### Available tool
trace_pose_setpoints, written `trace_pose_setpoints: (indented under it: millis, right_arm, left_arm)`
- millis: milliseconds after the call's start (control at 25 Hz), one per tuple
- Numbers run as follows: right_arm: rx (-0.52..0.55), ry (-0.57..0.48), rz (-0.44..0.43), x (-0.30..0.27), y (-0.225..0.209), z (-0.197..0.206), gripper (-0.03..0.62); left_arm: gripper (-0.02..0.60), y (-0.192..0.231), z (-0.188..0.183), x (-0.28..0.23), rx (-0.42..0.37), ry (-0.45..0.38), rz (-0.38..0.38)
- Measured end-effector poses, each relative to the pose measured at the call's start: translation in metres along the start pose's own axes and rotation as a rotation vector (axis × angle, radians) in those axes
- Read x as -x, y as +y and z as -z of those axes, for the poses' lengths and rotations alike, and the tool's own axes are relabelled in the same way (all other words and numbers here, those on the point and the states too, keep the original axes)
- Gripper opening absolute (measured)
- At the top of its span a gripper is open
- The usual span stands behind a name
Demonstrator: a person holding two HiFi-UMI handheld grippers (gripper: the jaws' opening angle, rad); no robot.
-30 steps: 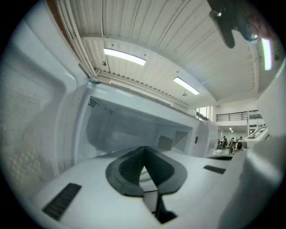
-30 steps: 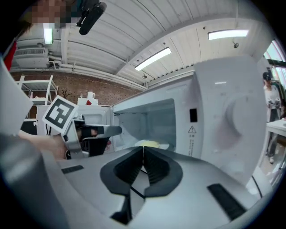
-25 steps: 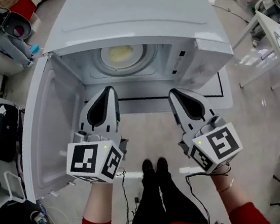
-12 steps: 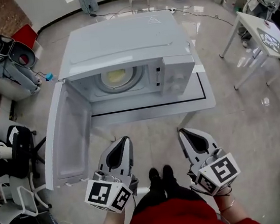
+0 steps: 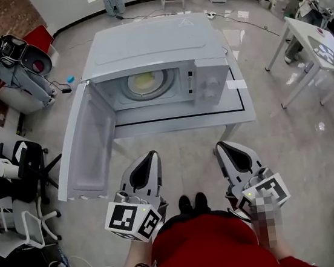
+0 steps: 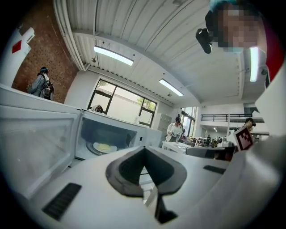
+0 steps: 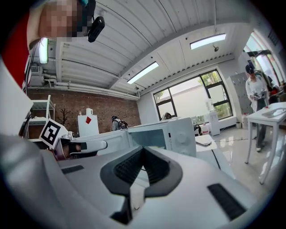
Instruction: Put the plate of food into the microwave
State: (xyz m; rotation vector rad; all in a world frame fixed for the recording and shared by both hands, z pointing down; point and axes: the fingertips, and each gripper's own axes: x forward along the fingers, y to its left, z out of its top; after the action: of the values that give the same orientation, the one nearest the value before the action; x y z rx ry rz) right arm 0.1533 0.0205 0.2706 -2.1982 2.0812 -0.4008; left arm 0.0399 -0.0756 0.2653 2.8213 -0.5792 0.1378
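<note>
While plate of food (image 5: 146,82) sits inside open microwave (image 5: 149,43), left hand-held gripper (image 5: 150,156) and right hand-held gripper (image 5: 222,147) hang clenched, empty.

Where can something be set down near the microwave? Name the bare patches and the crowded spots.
Bare: the table strip in front of the microwave, from its open door to the right edge; also the microwave's flat top. The patch right of it holds a white slip. Crowded: the cavity, filled by the plate of food.
</note>
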Motion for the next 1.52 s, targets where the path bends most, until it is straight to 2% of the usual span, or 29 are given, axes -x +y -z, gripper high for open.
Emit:
trace_pose_setpoints:
  millis: [320, 640, 880, 1520]
  right_arm:
    - [0.041, -0.03, -0.025, 0.001, 0.003, -0.011, 0.014]
    - [0.061, -0.031, -0.044, 0.005, 0.006, -0.014, 0.014]
    - [0.076, -0.029, -0.037, 0.006, 0.004, -0.013, 0.014]
    - [0.095, -0.013, -0.045, 0.006, 0.01, -0.008, 0.014]
  left_arm:
    - [0.009, -0.006, 0.003, -0.001, -0.014, 0.01, 0.007]
    - [0.009, -0.014, 0.002, -0.001, -0.091, 0.028, -0.006]
    - [0.009, -0.016, -0.004, 0.0, -0.051, 0.008, 0.002]
    - [0.009, -0.019, -0.003, 0.002, -0.068, 0.014, 0.01]
